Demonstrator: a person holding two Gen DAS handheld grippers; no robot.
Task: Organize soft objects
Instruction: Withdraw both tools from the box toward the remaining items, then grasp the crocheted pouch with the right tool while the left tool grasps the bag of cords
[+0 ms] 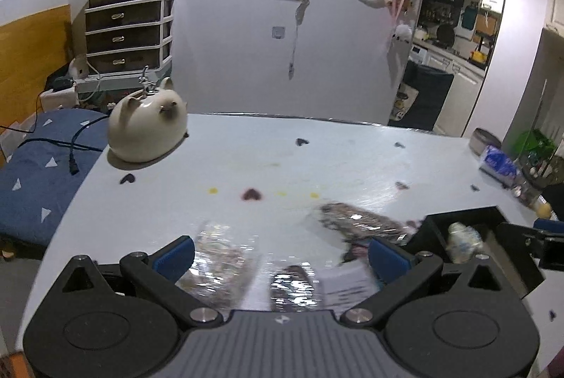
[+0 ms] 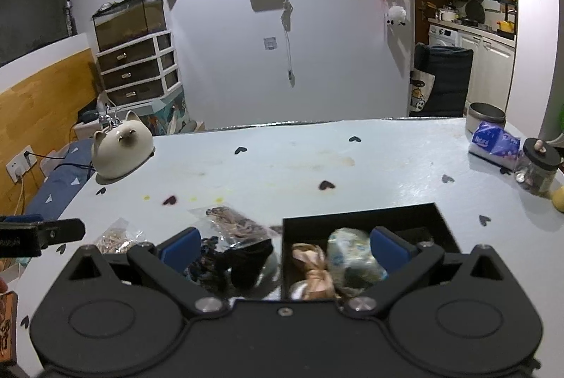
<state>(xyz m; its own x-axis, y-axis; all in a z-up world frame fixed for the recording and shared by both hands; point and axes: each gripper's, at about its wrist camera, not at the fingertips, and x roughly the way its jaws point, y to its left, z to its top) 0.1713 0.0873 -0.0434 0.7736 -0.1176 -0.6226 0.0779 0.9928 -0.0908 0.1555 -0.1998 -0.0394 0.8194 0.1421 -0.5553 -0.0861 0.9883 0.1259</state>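
My left gripper [image 1: 282, 254] is open above several clear plastic bags of soft items: a pale bag [image 1: 222, 258], a dark brown bag [image 1: 359, 223] and a bag with a white label [image 1: 317, 282]. A black box [image 1: 469, 219] stands to the right with a pale bundle [image 1: 461, 240] in it. My right gripper [image 2: 283, 247] is open, straddling the box's left wall [image 2: 285, 254]. The box holds a peach ribbon bundle [image 2: 312, 268] and a pale wrapped bundle [image 2: 352, 254]. Left of it lie a dark bag [image 2: 243, 261], a brown bag [image 2: 236, 219] and a tan bag [image 2: 112, 238].
A white cat-shaped ceramic pot [image 2: 121, 148] stands at the table's far left. A tissue pack [image 2: 493, 145], a metal tin [image 2: 486, 117] and a dark-lidded jar [image 2: 539, 166] sit at the far right. The left gripper's finger [image 2: 38, 235] shows at the left edge.
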